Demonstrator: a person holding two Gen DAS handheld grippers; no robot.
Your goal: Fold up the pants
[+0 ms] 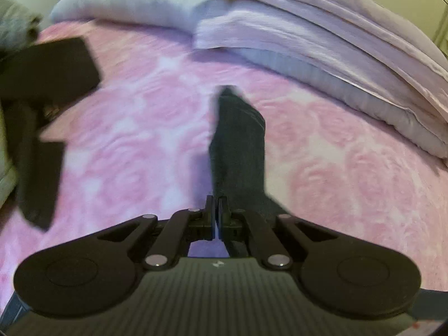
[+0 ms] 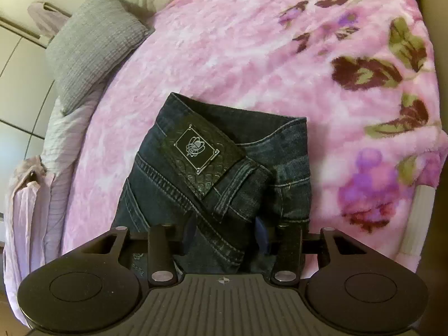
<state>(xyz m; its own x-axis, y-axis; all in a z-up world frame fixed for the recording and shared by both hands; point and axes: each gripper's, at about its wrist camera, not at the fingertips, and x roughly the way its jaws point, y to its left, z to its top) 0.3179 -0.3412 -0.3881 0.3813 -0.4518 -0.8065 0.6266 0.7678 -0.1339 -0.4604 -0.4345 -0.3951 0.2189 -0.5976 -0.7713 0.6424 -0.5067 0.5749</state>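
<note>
Dark blue jeans [image 2: 179, 184] lie bunched on the pink bed blanket [image 2: 252, 56], their waistband and black leather patch [image 2: 197, 151] facing up. My right gripper [image 2: 225, 232] is shut on the folded waist, with denim pinched between its fingers [image 2: 190, 229]. In the blurred left wrist view a narrow strip of the jeans leg [image 1: 238, 145] runs straight out from my left gripper [image 1: 216, 204] over the blanket [image 1: 126, 140]. The left jaws stand together with only a thin slit between them, and the denim comes out along the right finger.
A grey pillow [image 2: 92, 44] and folded lilac bedding [image 2: 56, 145] line the bed's left side, with wardrobe doors [image 2: 16, 56] beyond. The left wrist view shows a pale pillow [image 1: 134, 0], stacked lilac quilts [image 1: 308, 36] and a dark blurred shape [image 1: 47, 67] at the left.
</note>
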